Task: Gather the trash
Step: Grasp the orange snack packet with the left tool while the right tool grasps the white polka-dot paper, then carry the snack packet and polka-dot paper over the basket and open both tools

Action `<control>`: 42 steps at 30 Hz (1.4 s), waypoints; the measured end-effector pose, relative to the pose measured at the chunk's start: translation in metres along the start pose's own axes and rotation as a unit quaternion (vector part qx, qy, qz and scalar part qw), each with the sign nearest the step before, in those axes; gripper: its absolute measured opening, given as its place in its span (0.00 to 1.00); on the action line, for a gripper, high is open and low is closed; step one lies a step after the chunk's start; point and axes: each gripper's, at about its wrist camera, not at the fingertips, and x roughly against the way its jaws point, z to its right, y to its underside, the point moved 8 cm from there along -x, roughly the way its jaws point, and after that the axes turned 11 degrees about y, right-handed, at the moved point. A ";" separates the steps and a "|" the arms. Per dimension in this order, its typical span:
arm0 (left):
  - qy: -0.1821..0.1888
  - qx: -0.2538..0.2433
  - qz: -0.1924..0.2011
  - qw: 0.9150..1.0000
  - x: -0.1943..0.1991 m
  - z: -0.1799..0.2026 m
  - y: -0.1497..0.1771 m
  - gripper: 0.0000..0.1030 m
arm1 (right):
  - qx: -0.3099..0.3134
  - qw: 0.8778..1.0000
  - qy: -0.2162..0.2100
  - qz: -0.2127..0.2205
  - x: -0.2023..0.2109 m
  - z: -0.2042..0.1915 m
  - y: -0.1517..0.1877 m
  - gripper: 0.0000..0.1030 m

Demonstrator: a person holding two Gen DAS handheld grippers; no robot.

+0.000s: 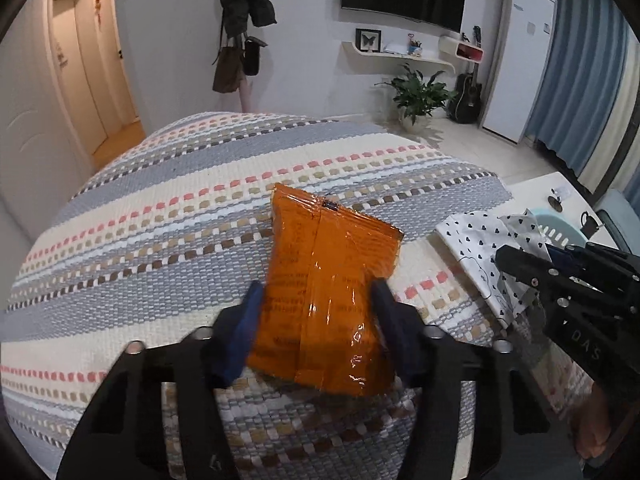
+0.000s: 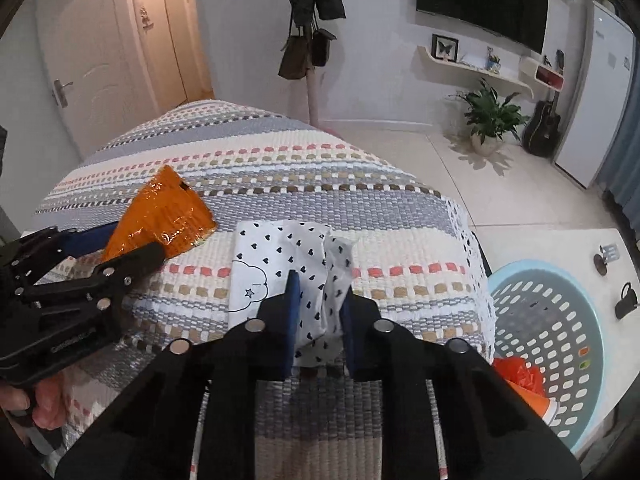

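Note:
An orange foil packet lies on the striped woven cover. My left gripper is shut on its near end, a blue pad against each side. The right wrist view shows that packet at the left, in the left gripper. A crumpled white wrapper with small black hearts lies near the cover's right edge. My right gripper is shut on its near part, the paper pinched between the pads. In the left wrist view the wrapper and right gripper are at the right.
A light blue perforated basket stands on a white surface right of the cover, with orange trash inside. Beyond are a tiled floor, a potted plant, a guitar and a coat stand.

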 end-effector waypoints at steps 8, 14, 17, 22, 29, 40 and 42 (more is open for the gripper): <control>0.028 0.017 0.029 0.999 0.010 -0.002 -0.005 0.18 | 0.004 0.999 0.003 0.035 0.015 -0.003 -0.004 0.07; 0.062 0.005 0.067 0.996 0.028 0.014 -0.013 0.18 | -0.021 0.997 -0.011 0.068 0.030 0.006 -0.007 0.06; 0.064 -0.016 0.084 0.994 0.042 0.027 -0.018 0.18 | -0.040 0.996 -0.011 0.083 0.039 0.014 -0.010 0.05; 0.072 -0.040 0.100 0.992 0.062 0.049 -0.029 0.18 | -0.071 0.992 -0.006 0.109 0.061 0.035 -0.016 0.05; 0.091 -0.079 0.122 0.985 0.081 0.100 -0.057 0.19 | -0.103 0.983 0.024 0.150 0.104 0.090 -0.027 0.05; 0.140 -0.134 0.108 0.975 0.053 0.198 -0.072 0.20 | -0.171 0.968 0.097 0.157 0.125 0.196 -0.003 0.05; 0.149 -0.140 0.099 0.974 0.042 0.211 -0.070 0.20 | -0.183 0.966 0.108 0.145 0.118 0.212 0.005 0.05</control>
